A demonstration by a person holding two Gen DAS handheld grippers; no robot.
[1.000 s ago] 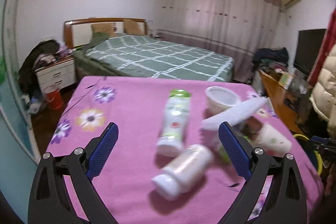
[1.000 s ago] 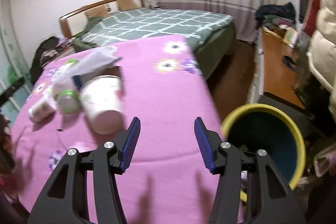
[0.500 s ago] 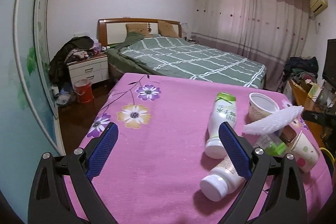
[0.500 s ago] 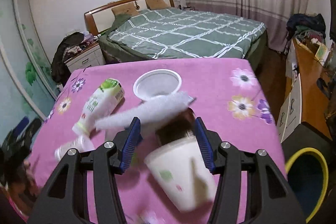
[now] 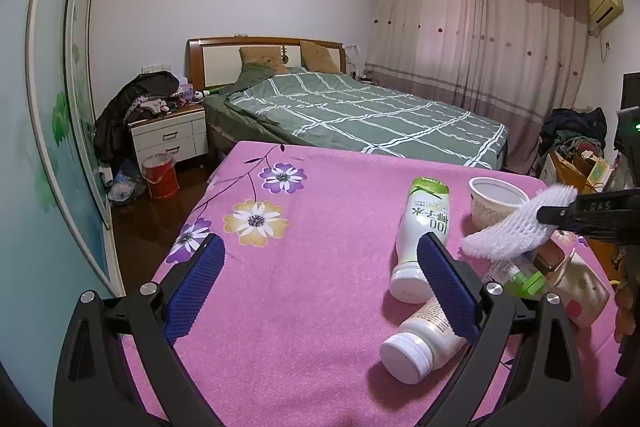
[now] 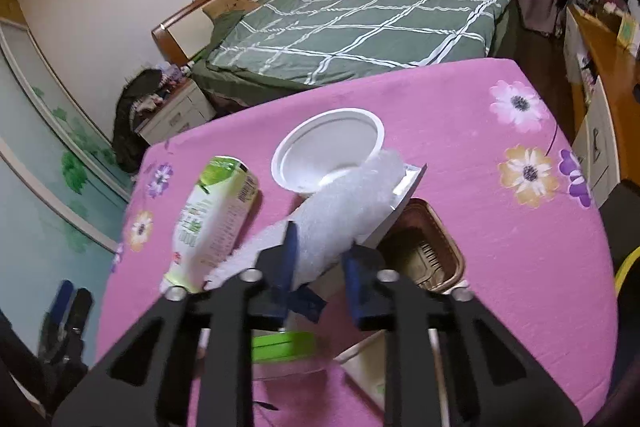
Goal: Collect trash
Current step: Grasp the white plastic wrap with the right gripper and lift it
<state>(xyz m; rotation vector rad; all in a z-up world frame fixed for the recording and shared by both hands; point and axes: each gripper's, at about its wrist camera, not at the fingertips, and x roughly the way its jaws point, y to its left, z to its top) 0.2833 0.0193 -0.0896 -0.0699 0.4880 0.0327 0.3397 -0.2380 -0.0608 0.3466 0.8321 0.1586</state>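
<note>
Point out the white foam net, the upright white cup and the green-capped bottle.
white foam net [image 6: 340, 215], right wrist view, on its middle, just ahead of the blue pads.
white cup [image 5: 494, 203], left wrist view, on its outer wall.
green-capped bottle [image 5: 425, 225], left wrist view, on its printed label.

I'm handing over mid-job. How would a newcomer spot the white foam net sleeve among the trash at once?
Start at the pink flowered tablecloth in front of the green checked bed. In the trash cluster, beside the upright white tub, the foam net sleeve lies over a brown tray, pinched in the right tool, whose jaws have just closed. It alone is soft, white and meshed.
</note>
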